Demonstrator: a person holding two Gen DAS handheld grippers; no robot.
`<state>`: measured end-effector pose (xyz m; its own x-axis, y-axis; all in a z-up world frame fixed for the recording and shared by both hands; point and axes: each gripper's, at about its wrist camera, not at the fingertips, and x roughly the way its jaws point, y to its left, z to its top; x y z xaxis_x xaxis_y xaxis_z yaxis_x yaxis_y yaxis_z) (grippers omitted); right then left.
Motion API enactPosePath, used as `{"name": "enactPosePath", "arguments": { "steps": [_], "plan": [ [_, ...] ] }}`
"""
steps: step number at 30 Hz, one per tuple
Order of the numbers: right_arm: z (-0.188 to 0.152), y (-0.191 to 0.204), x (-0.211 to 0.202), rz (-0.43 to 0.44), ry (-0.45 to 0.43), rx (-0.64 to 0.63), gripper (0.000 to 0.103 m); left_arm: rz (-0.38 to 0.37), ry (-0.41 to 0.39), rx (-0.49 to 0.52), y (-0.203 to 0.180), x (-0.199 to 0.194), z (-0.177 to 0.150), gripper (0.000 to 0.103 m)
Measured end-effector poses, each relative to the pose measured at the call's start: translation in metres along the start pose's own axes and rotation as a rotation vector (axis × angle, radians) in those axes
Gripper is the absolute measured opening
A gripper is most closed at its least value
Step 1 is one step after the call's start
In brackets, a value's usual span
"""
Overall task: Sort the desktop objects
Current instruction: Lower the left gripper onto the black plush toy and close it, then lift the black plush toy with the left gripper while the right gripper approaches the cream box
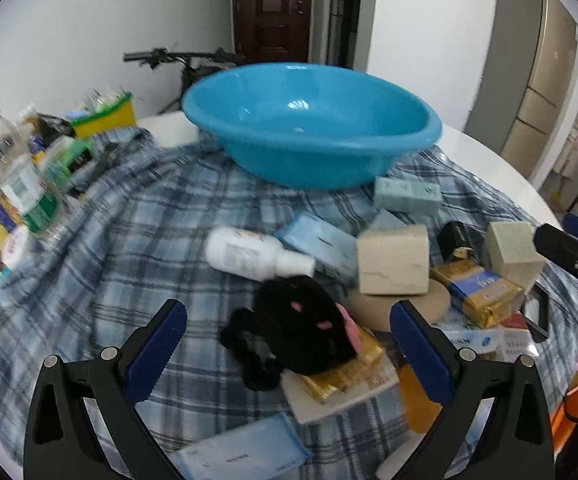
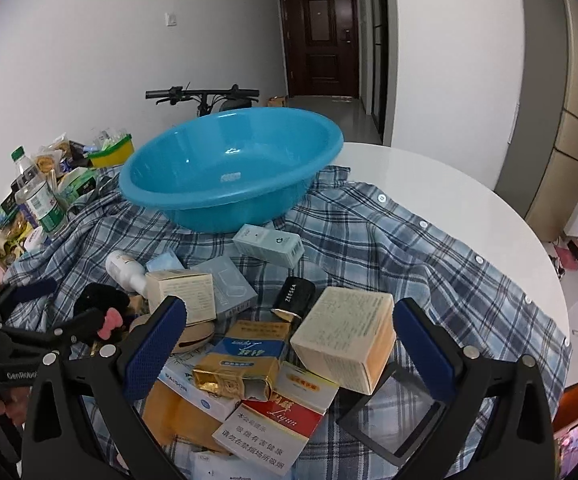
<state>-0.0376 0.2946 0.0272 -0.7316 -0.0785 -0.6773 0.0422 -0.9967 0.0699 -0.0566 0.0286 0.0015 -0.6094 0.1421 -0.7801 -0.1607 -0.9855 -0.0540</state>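
A blue plastic basin [image 1: 313, 128] stands empty at the back of a plaid cloth [image 1: 137, 248]; it also shows in the right wrist view [image 2: 229, 168]. My left gripper [image 1: 289, 344] is open, its jaws either side of a black furry hair clip with pink bows [image 1: 301, 328]. A white bottle [image 1: 249, 254] lies just beyond. My right gripper [image 2: 289, 344] is open above a pile of boxes: a cream box [image 2: 345, 338], a blue and gold pack [image 2: 241, 360] and a red and white pack [image 2: 277, 424].
Water bottles [image 1: 13, 184] and snack packs crowd the left edge. Pale blue boxes [image 1: 407, 196], a black tube [image 2: 293, 296] and a black framed square [image 2: 393, 412] lie among the pile. The white table [image 2: 449, 184] shows bare at the right.
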Motion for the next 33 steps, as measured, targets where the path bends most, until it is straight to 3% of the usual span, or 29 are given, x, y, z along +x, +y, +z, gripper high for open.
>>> {"name": "enactPosePath", "arguments": {
  "steps": [13,19,22,23,24,26,33],
  "plan": [
    [-0.013,-0.008,0.012,-0.013,0.038,0.015,0.103,0.075,0.009,-0.003,0.003,0.024,-0.006,0.103],
    [-0.015,-0.007,0.016,-0.021,0.052,0.009,0.103,0.119,-0.011,0.042,-0.003,0.030,-0.004,0.103],
    [-0.016,-0.007,0.019,-0.028,0.061,0.007,0.103,0.108,-0.015,0.045,-0.004,0.032,-0.004,0.103],
    [-0.017,-0.006,0.019,-0.028,0.061,0.004,0.103,0.102,-0.018,0.044,-0.004,0.032,-0.003,0.098],
    [-0.017,-0.005,0.019,-0.027,0.059,0.002,0.103,0.103,-0.020,0.043,-0.005,0.031,-0.004,0.084],
    [-0.017,-0.004,0.018,-0.024,0.058,-0.001,0.103,0.105,-0.023,0.049,-0.006,0.031,-0.004,0.070],
    [-0.017,-0.004,0.017,-0.020,0.055,0.000,0.103,0.052,-0.023,0.044,-0.005,0.034,-0.009,0.054]
  ]
}}
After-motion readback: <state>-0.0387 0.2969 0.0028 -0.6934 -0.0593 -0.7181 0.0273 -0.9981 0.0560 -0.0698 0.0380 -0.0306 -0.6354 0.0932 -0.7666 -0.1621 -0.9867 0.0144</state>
